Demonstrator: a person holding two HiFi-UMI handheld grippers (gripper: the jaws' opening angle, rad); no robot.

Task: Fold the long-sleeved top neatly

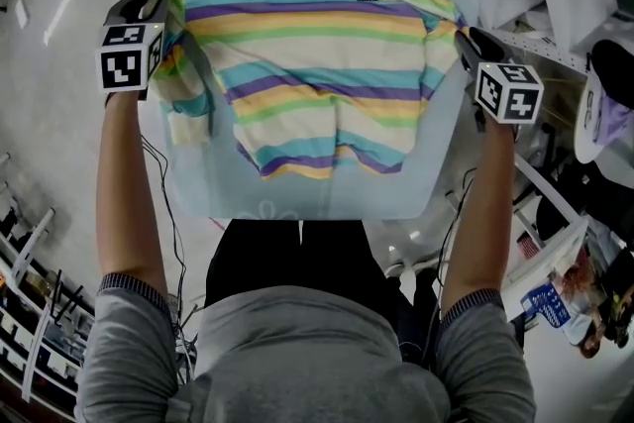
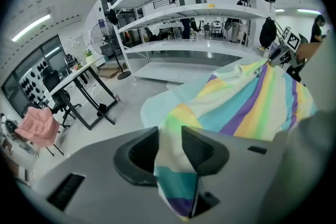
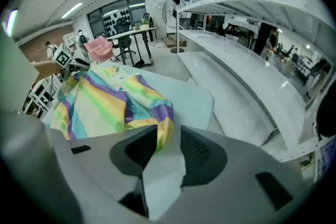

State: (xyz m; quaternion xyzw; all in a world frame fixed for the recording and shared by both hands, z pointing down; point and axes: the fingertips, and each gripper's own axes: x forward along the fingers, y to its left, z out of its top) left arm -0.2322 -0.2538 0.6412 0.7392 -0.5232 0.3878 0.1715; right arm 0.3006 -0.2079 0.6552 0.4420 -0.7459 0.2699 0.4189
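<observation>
The long-sleeved top (image 1: 327,64), striped yellow, teal, purple and cream, lies on a table under a pale blue cover (image 1: 297,198), collar at the far side. Its left sleeve (image 1: 188,104) is folded down along the body. My left gripper (image 1: 157,3) sits at the left shoulder. In the left gripper view the striped cloth (image 2: 173,165) hangs loosely in the gap of the left gripper (image 2: 169,131), whose jaws stand apart. My right gripper (image 1: 474,45) is at the right shoulder. In the right gripper view the right gripper (image 3: 169,131) is open, with the cloth's yellow edge (image 3: 164,136) just beside its left pad.
White shelving (image 1: 555,45) with bags and boxes stands close on the right. The person stands against the table's near edge (image 1: 297,218), and cables (image 1: 168,213) hang at the left. Desks and a pink chair (image 2: 37,128) stand across the floor.
</observation>
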